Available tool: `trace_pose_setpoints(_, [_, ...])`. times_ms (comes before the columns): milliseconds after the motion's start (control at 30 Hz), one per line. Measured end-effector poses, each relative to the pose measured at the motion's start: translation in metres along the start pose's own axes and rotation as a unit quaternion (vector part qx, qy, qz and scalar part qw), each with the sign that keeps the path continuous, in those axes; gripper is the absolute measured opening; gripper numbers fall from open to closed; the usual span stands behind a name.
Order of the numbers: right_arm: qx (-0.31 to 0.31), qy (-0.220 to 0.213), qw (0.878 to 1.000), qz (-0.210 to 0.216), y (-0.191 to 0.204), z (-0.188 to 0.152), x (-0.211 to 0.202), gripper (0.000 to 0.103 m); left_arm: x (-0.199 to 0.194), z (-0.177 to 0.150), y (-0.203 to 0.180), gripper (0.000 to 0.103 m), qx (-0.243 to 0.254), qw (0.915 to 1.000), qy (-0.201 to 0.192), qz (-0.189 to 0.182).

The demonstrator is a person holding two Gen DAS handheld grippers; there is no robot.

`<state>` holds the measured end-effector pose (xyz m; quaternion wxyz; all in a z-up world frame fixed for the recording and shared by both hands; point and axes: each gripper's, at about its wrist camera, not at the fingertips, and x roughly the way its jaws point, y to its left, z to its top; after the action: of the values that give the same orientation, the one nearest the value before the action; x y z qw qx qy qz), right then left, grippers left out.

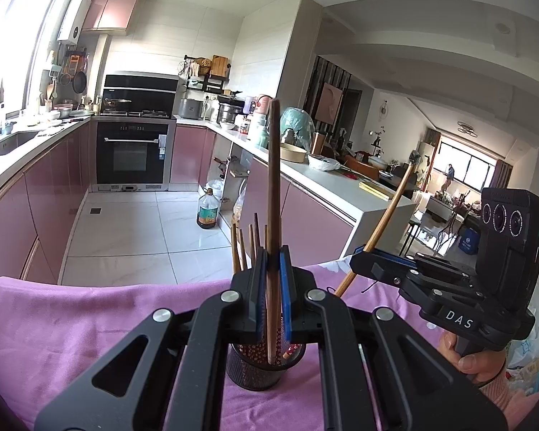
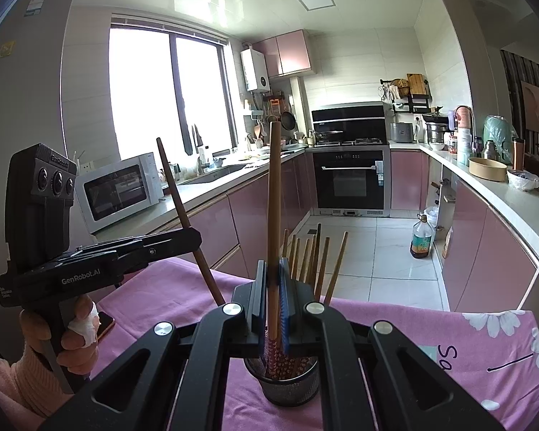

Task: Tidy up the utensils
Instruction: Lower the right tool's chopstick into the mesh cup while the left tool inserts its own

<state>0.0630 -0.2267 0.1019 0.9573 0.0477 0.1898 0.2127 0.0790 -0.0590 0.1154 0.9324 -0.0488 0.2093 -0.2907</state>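
A black mesh cup (image 1: 255, 370) (image 2: 282, 384) stands on the pink cloth (image 1: 90, 323) and holds several wooden chopsticks (image 1: 246, 248) (image 2: 316, 262). My left gripper (image 1: 272, 251) (image 2: 197, 239) is shut on a dark brown chopstick (image 1: 273, 179) (image 2: 176, 194). In the left wrist view that stick stands almost upright, and its lower end reaches into the cup. My right gripper (image 2: 273, 265) (image 1: 357, 251) is shut on a lighter chopstick (image 2: 273, 197) (image 1: 388, 212). That stick's patterned lower end dips into the cup in the right wrist view. Both grippers hover just above the cup.
A person's hand (image 2: 79, 327) with a bandaged finger holds the left gripper's handle; a phone (image 2: 106, 321) lies on the cloth beside it. Beyond the table edge is tiled floor with an oil bottle (image 1: 207, 210) (image 2: 421, 237). Pink cabinets and cluttered counters line both sides.
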Motion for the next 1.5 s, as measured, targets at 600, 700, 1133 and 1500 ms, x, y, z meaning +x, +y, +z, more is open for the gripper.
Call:
trace_pose_setpoints(600, [0.009,0.019,1.0,-0.003,-0.008,-0.003,0.018,0.005,0.014,0.003,-0.001,0.008,0.0,0.9997,0.023,0.009])
trace_pose_setpoints(700, [0.01,0.024,1.0,-0.003,-0.008,-0.004,0.021,0.005,0.016,0.004,-0.003,0.008,0.002,0.9996,0.027,0.009])
trace_pose_setpoints(1133, [0.014,0.046,0.999,-0.004,-0.012,-0.01,0.037,0.005,0.024,0.001,0.0,0.008,0.003,0.9986,0.052,0.011])
trace_pose_setpoints(1500, [0.019,0.062,0.998,-0.006,-0.013,-0.018,0.046,0.005,0.032,-0.001,0.008,0.008,-0.002,0.9975,0.069,0.014])
